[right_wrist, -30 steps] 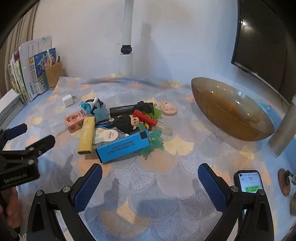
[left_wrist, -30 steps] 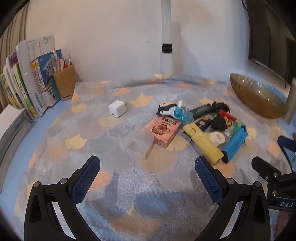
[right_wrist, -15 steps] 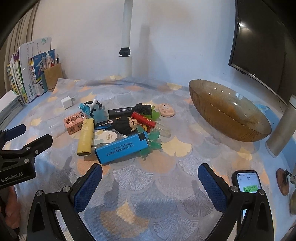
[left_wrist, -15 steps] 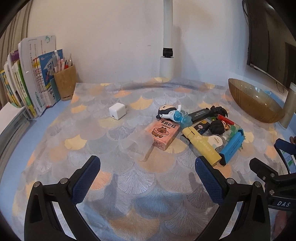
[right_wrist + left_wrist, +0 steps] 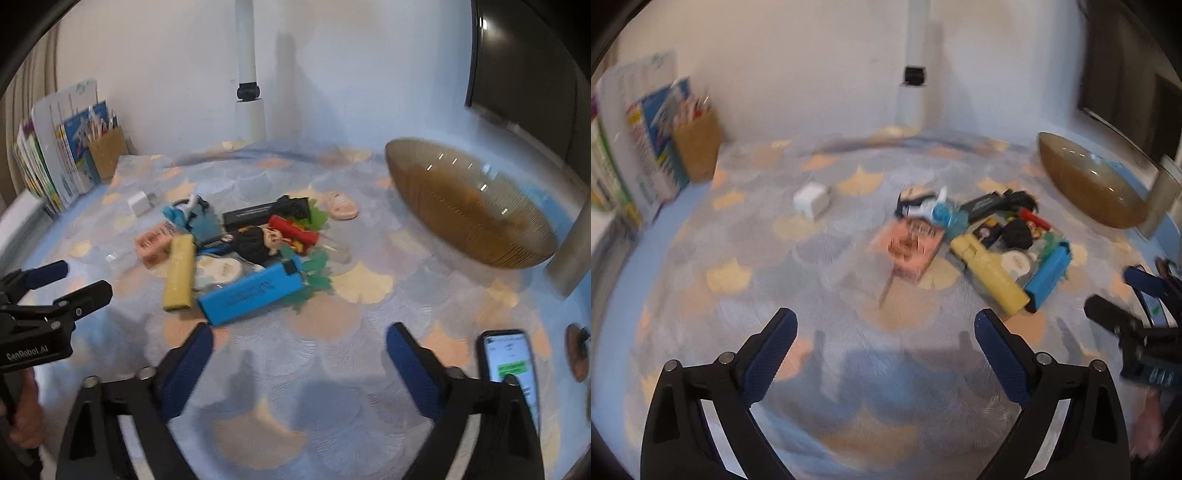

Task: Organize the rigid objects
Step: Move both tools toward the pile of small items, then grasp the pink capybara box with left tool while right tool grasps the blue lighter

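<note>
Both grippers held over the desk [image 5: 369, 387], jaws released and closing on nothing.
A blurred pile with a blue box [image 5: 251, 293] is seen mid-desk, an amber bowl [image 5: 469, 206] probably near the right edge.

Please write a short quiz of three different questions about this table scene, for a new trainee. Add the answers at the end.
1. True or false: the brown bowl already holds some of the small objects.
2. Which lies nearest the right claw: A) the white cube, B) the blue box, C) the pink oval?
3. What is held between the jaws of the left claw?

Key
1. False; the bowl looks empty.
2. B.
3. Nothing; both claws are closing over bare tablecloth.
</note>
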